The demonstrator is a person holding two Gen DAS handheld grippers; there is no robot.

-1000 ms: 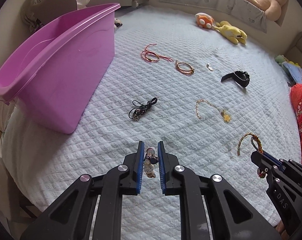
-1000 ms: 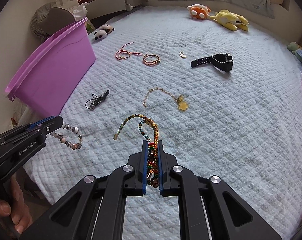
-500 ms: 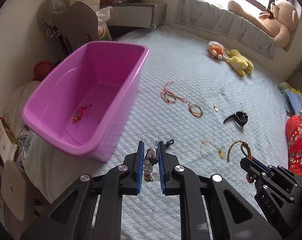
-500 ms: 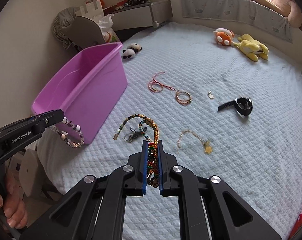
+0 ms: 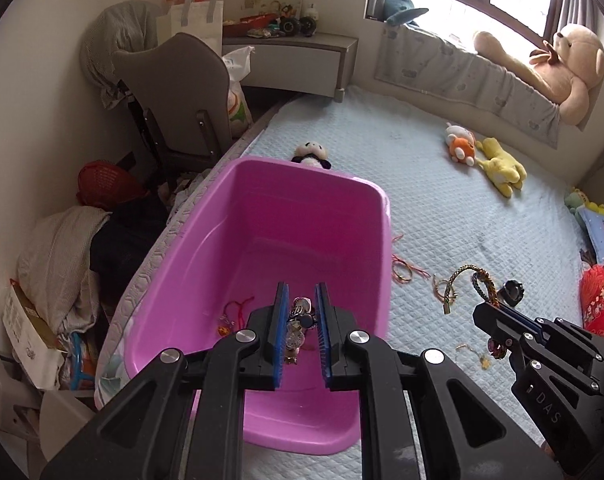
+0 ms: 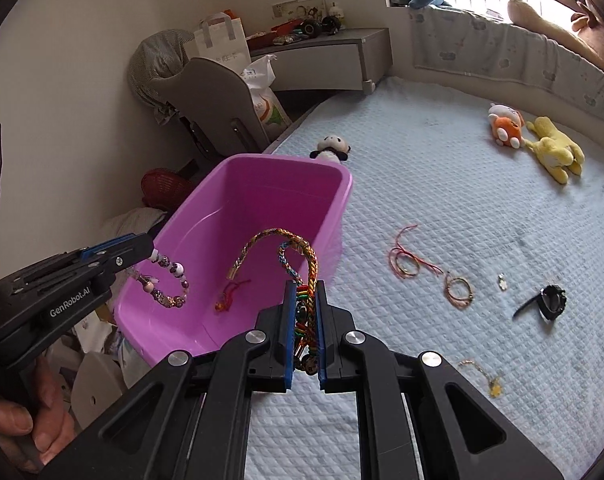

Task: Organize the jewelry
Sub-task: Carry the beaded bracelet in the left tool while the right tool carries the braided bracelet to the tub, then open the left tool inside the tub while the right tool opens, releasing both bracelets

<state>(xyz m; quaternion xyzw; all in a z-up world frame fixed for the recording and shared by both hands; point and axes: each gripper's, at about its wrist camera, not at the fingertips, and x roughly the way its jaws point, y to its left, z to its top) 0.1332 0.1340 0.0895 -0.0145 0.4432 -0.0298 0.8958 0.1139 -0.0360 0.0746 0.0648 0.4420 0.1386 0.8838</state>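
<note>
Two bracelets carried to the bin (image 5: 206,264), several pieces left on the bed (image 6: 501,208)

Left gripper (image 5: 300,334) pinching a bead bracelet (image 6: 170,280) over the bin; right gripper (image 6: 303,320) pinching a braided bracelet (image 6: 278,240) beside it; one red cord (image 6: 228,298) already inside

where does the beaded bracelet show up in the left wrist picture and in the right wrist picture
Left wrist view: the beaded bracelet sits low at centre, clamped in the left gripper, over the pink tub.
Right wrist view: it hangs at the left edge from the same gripper's tip, over the tub's near-left corner.
Shared landmark: the panda toy just beyond the tub's far rim.
</note>
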